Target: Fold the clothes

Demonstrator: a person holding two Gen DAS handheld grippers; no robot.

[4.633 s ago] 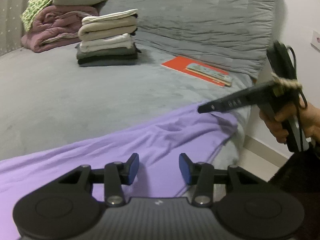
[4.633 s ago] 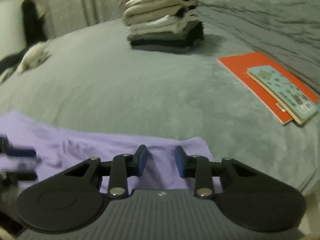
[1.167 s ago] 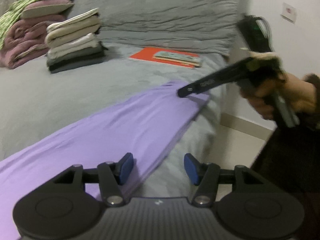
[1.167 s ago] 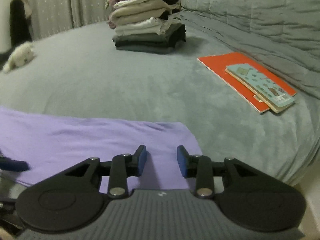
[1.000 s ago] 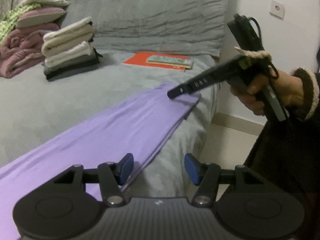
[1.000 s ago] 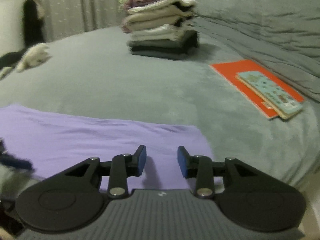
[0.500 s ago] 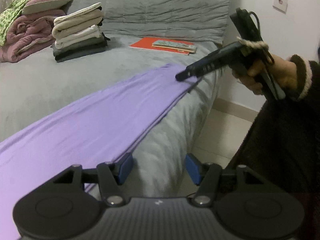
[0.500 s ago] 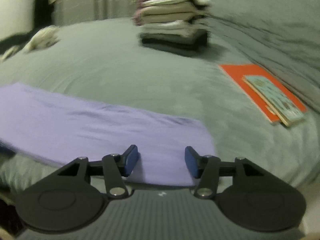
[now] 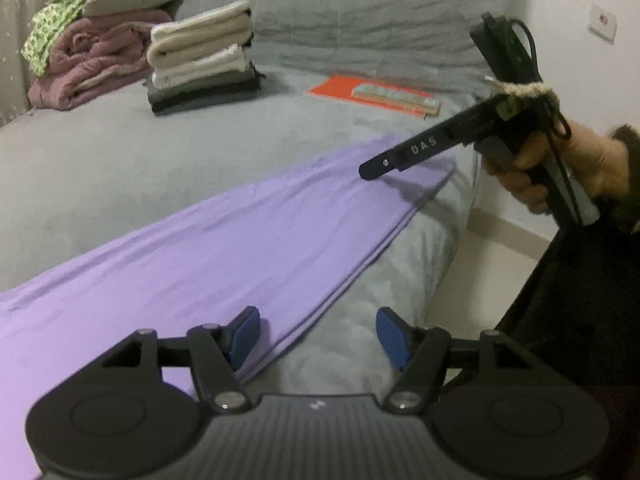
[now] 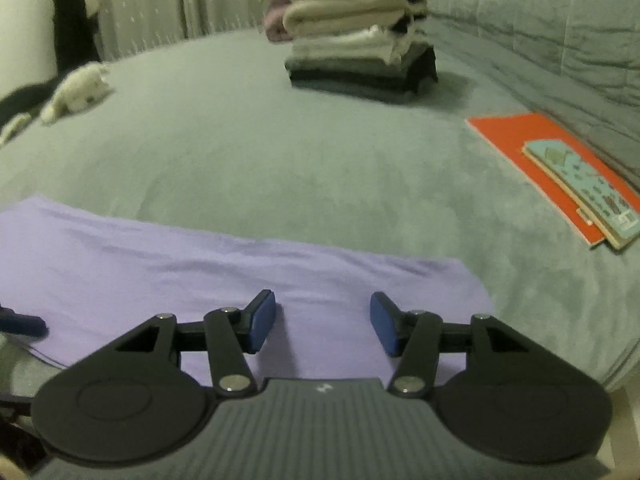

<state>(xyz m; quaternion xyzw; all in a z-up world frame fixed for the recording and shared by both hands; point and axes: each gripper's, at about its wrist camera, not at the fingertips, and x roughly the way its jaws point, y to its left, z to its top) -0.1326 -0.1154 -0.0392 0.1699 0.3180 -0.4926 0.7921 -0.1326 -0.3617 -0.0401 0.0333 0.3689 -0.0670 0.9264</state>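
A grey bed (image 10: 256, 152) with a soft, plush cover carries everything, and a long lilac garment (image 9: 224, 240) folded into a narrow strip lies flat along its near edge. Beyond the garment, toward the quilted grey headboard cushion (image 9: 380, 12), a stack of folded cream, white, grey and black clothes (image 10: 360, 40) sits on the cover, with a pink bundle of bedding (image 9: 92, 60) just behind it. To the stack's right, an orange folder (image 10: 520, 140) lies flat with a pale blue booklet (image 10: 580, 188) on top, well apart from the garment.
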